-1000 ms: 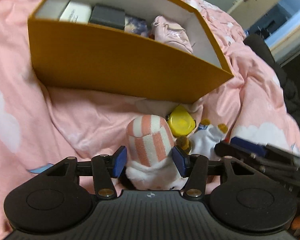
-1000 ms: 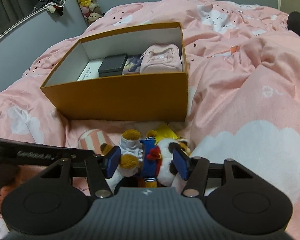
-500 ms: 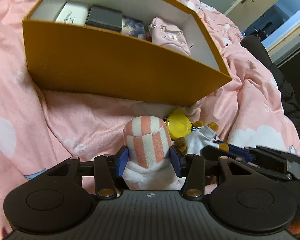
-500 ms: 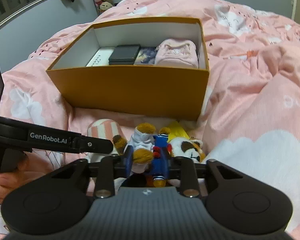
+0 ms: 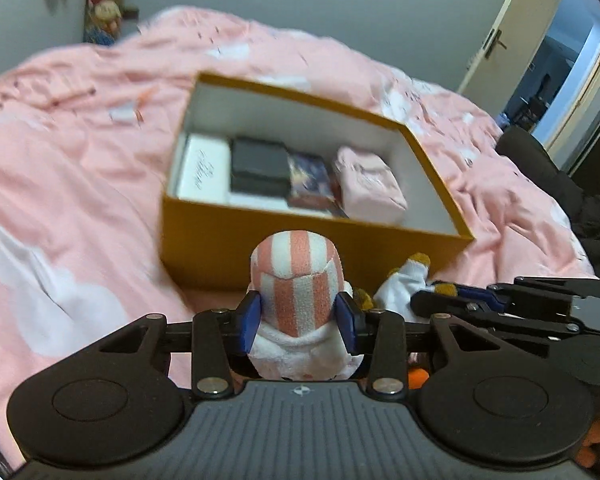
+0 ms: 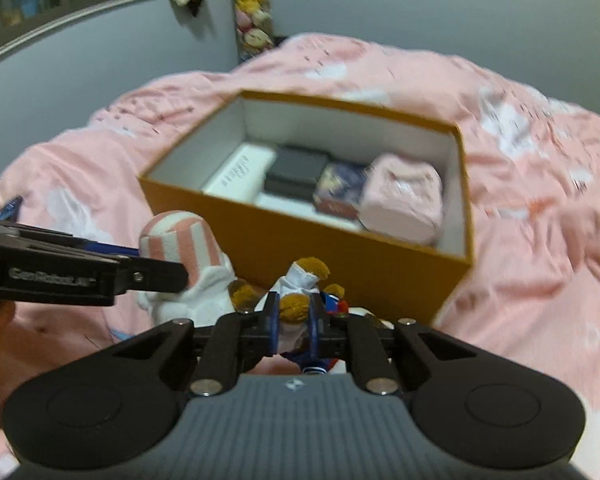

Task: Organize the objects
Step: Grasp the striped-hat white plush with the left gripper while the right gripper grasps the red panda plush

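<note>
Striped plush toy (image 5: 296, 280) sits clamped between the blue pads of the left tool (image 5: 299, 317), whose jaws are closing on its soft body, just in front of the orange box (image 5: 260, 240) on the pink bed (image 5: 60, 184); the box already holds a white case, a dark case, a patterned pack and a pink pouch (image 5: 370, 188). From the right wrist, the right tool (image 6: 294, 322) is squeezed tight on a small brown-pawed sailor plush (image 6: 300, 296), also just in front of the box (image 6: 340, 248). Both toys appear picked up; the next move likely calls for carrying each over the near wall and releasing into the free space beside the pouch.
</note>
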Tool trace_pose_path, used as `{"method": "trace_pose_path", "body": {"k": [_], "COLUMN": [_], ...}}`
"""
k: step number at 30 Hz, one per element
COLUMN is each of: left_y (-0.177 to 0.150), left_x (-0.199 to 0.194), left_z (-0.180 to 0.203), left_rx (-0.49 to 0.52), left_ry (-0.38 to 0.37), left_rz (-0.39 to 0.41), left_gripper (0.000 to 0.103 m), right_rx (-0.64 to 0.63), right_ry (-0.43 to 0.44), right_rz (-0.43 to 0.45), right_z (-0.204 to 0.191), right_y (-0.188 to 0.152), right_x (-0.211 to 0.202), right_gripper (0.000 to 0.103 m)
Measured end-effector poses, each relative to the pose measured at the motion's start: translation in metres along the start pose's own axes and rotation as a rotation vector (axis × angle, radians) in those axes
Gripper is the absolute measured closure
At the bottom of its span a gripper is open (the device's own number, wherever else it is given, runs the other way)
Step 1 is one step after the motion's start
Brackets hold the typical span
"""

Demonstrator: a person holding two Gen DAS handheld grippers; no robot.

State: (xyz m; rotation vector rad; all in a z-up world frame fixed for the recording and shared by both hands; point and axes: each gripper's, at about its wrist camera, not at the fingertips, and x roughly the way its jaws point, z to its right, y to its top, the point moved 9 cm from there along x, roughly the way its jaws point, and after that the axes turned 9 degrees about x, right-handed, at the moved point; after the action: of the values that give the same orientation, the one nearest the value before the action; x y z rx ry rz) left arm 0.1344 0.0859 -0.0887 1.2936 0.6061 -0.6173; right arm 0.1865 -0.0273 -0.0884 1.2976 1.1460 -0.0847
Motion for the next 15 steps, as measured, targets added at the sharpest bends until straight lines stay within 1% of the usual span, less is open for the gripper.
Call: {"method": "trace_pose_path", "body": {"k": [2,3,5,7,11,13,15], "left_y": [-0.002,-0.004,-0.014,-0.02,-0.028,-0.036,-0.046], "left_x": [0.003,0.006,0.016,0.023,0.022,0.02,0.018], "left_z": [-0.003,-0.004,-0.008,-0.012,-0.007,-0.007,-0.008], "left_rx": [0.027,0.043,0.061,0.063,0.1,0.092,0.059], "left_ry": [0.025,0.039,0.076,0.081,0.089,0.077,0.043], "left_rz": [0.012,0.015,-0.017,-0.035,-0.095,-0.138,-0.185], "left_gripper": [0.057,0.057,0.057,0.057,0.057,0.057,0.058], "right_rx": [-0.034,-0.048,-0.049,-0.04,-0.036,-0.022,0.008], "right_ry": [0.003,0.001,0.014,0.038,0.042,0.035,0.037], "right_rz": [-0.009,-0.03,-0.078,-0.126,-0.231,-0.268,-0.295], "right_z": [-0.007,-0.008,-0.009,-0.01,-0.011,-0.008,-0.003], "right_y": [-0.003,-0.008,-0.02,-0.032,-0.058,-0.068,-0.074], "right_x": [0.006,0.01,0.016,0.018,0.022,0.023,0.025], "right_gripper": [0.089,0.089,0.089,0.088,0.088,0.088,0.088]}}
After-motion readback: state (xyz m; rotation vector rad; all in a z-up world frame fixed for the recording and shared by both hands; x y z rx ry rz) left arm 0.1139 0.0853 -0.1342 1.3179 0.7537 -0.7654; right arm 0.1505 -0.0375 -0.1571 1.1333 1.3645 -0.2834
